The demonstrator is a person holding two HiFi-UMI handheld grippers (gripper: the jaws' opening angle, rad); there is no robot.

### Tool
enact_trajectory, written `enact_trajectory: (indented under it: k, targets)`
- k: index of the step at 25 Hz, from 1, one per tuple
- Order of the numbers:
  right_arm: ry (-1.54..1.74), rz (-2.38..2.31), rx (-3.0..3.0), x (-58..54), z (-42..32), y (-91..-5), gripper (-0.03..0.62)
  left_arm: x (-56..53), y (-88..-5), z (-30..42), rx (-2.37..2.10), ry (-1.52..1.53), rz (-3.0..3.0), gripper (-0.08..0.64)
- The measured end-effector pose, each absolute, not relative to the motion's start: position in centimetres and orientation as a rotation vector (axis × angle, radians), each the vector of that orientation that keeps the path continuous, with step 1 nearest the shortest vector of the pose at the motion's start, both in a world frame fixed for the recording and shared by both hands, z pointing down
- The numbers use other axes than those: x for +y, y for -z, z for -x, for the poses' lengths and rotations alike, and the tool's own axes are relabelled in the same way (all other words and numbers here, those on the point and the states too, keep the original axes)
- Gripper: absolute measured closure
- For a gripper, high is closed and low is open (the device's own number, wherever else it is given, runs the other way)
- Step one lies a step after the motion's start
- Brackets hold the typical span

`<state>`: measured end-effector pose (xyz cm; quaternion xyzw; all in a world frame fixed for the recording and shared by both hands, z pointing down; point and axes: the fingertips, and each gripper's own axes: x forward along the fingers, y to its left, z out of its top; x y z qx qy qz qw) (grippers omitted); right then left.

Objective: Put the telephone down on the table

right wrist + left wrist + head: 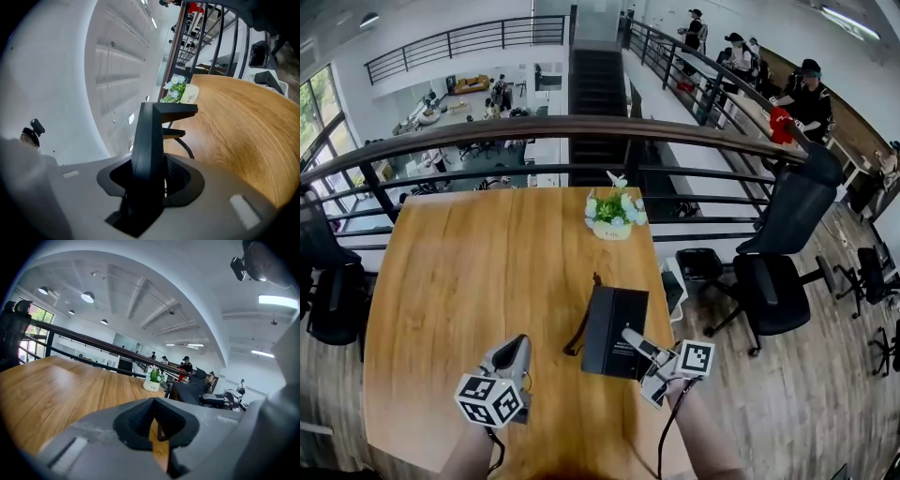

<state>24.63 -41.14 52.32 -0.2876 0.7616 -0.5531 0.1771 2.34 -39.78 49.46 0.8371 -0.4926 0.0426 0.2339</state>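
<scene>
Right gripper [636,343] has its fingers clamped on the phone [612,328], pinching the edge of the flat, matte-black slab. The phone sits over the right half of the bench [469,281], close to the right edge, though whether its base touches the wood, I can't tell. A dark coiled cord [579,330] trails off its left side onto the bench. Left gripper [517,345] hovers over bare wood just left of the phone, fingers together with nothing between the ribbed black pads. Straight beyond the phone, at the far edge, stands a small white pot [612,228] of white flowers and green leaves, well apart from it. The bench is warm, grained wood, rectangular with rounded corners. Behind it curves a dark railing [581,131], and a black office chair [778,272] stands off to the right.
</scene>
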Motion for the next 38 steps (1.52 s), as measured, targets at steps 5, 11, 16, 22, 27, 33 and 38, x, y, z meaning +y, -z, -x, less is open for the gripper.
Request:
enact_trajectory:
  k: [5, 11, 16, 22, 27, 33, 38]
  targets:
    - [1.602, 0.817, 2.188, -44.0, -25.1, -54.7, 0.431, -42.4, -50.6, -1.7, -1.376, -0.136, -2.272, 0.557]
    - [1.631, 0.764, 2.195, -46.9, -25.2, -56.0, 0.432, -45.0, -51.9, -2.2, -1.383, -0.161, -2.259, 0.557]
    - [1.620, 0.730, 2.276, -49.0, -25.1, -57.0, 0.431, -46.6, -52.7, -2.1, -1.391, -0.160, -2.240, 0.557]
    - [1.646, 0.729, 2.294, -50.7, -25.4, -58.4, 0.431, -47.6, -53.8, -2.5, -1.392, -0.166, -2.224, 0.557]
    - [1.653, 0.716, 2.315, -50.8, -25.7, -59.3, 0.432, -48.1, -54.6, -3.1, -1.386, -0.176, -2.218, 0.558]
    - [1.616, 0.708, 2.341, -50.8, -25.9, -59.3, 0.431, -48.0, -55.3, -4.1, -1.369, -0.192, -2.211, 0.557]
    - [1.569, 0.707, 2.469, -50.3, -25.2, -59.4, 0.427, -47.6, -55.8, -4.9, -1.354, -0.198, -2.204, 0.557]
